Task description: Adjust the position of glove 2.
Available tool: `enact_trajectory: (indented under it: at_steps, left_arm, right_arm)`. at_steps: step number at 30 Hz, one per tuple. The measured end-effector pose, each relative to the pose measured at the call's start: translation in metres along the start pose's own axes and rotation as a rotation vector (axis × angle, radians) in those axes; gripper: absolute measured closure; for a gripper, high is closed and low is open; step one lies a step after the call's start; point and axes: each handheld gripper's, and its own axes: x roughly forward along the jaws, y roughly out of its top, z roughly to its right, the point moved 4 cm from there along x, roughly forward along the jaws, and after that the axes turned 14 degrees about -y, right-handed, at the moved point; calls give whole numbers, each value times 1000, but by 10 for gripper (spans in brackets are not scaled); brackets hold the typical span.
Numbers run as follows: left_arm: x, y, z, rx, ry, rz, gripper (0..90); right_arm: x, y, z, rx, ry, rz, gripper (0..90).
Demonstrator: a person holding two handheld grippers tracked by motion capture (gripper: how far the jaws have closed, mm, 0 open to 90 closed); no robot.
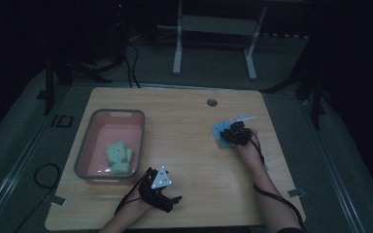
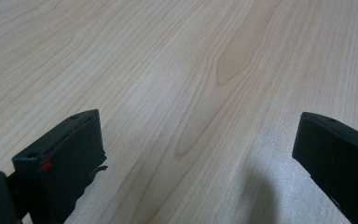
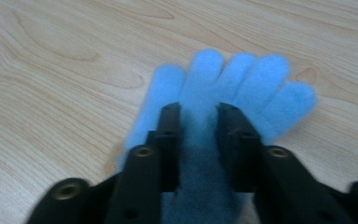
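Right now the right gripper (image 3: 198, 116) pinches the blue glove (image 3: 228, 84) lying on the table (image 1: 194, 145), while the left gripper (image 2: 198, 144) is spread and empty, so the soft glove might slip out if lifted toward the bin (image 1: 85, 145).

Light wood table (image 1: 189, 145) w/ a grey-rimmed pink bin (image 1: 93, 141) at 9 o'clock, blue glove (image 1: 219, 131) lying flat approx 2 o'clock.

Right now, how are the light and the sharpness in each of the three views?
High view: dim, dark surroundings, the wooden table lit faintly. Left gripper view: bright, wood grain sharp, a soft shadow beside the right-hand jaw. Right gripper view: bright, but the blue glove looks blurred at its fingertips.
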Motion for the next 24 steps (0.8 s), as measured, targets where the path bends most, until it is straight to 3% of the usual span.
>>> enact_trajectory:
  at_steps: [2, 4, 11, 13, 16, 17, 20, 24]
  left_arm:
    - [0, 0, 0, 1, -2, 0, 23]
    - [1, 0, 1, 5, -2, 0, 23]
    - [1, 3, 0, 10, -3, 10, 23]
    - [0, 3, 1, 9, -3, 11, 23]
    - [-1, 2, 2, 12, 6, 4, 23]
    - [-1, 2, 2, 12, 6, 4, 23]
    - [-2, 2, 1, 8, 13, 11, 23]
    - [-2, 2, 1, 8, 17, 11, 23]
  right_arm:
    - [0, 0, -1, 2, -5, 0, 749]
    - [0, -1, -4, 17, -22, 7, 823]
    - [-7, 3, -9, 66, -54, 1, 865]
    - [-16, 5, -12, 84, -44, 11, 866]
    - [-45, 11, -23, 78, -34, 39, 866]
    - [-45, 11, -23, 78, -34, 39, 866]
    - [-77, 12, -38, 84, -17, 68, 866]
    - [-90, 11, -47, 80, 0, 72, 866]
